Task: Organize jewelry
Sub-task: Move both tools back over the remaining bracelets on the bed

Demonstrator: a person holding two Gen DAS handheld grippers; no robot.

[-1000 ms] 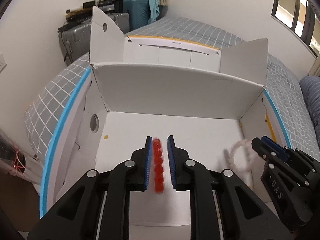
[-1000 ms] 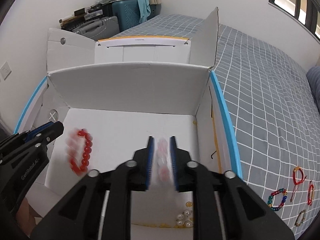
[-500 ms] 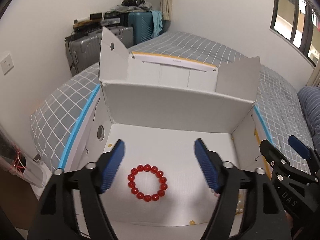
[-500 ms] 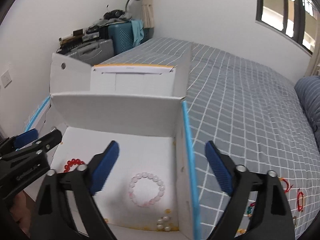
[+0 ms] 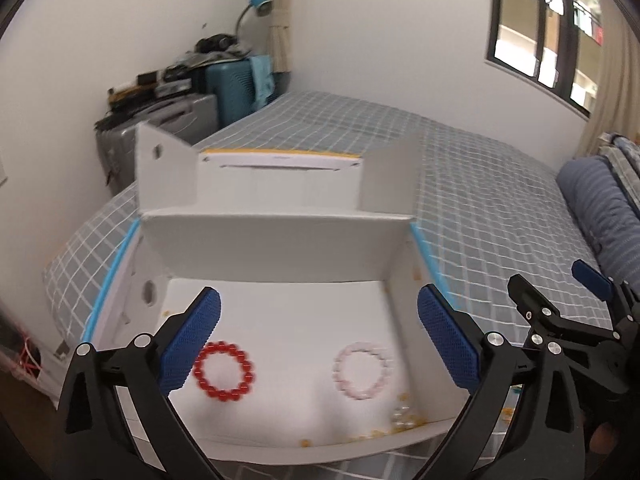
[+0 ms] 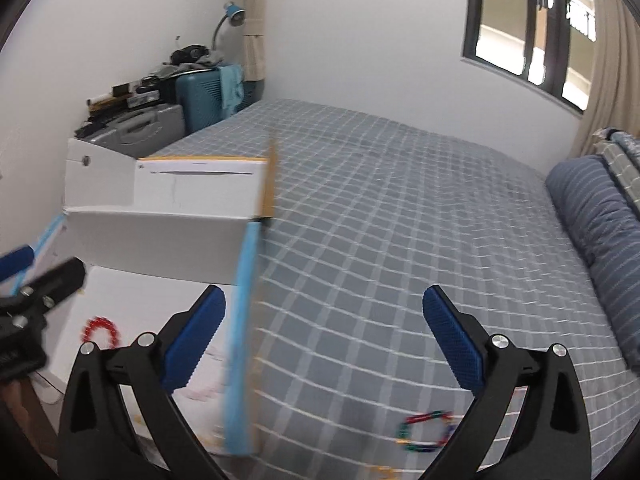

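Both grippers, left gripper (image 5: 318, 338) and right gripper (image 6: 324, 338), are wide open, holding nothing; next, reach for the colorful bracelet (image 6: 426, 436) on the bed (image 6: 400, 240)

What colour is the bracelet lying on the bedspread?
Multicoloured bracelet: red, green, blue links; right wrist view.

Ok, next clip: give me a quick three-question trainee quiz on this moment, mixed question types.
1. True or false: the red bead bracelet and the pink bead bracelet both lie flat on the floor of the white box.
2. Multiple choice: the left gripper is A) shut on the red bracelet, B) open and empty, C) out of view.
3. Fill in: the multicolored bracelet lies outside the box, on the checked ____, in front of the open right gripper.

Key: 1 true; 2 B; 3 bedspread.
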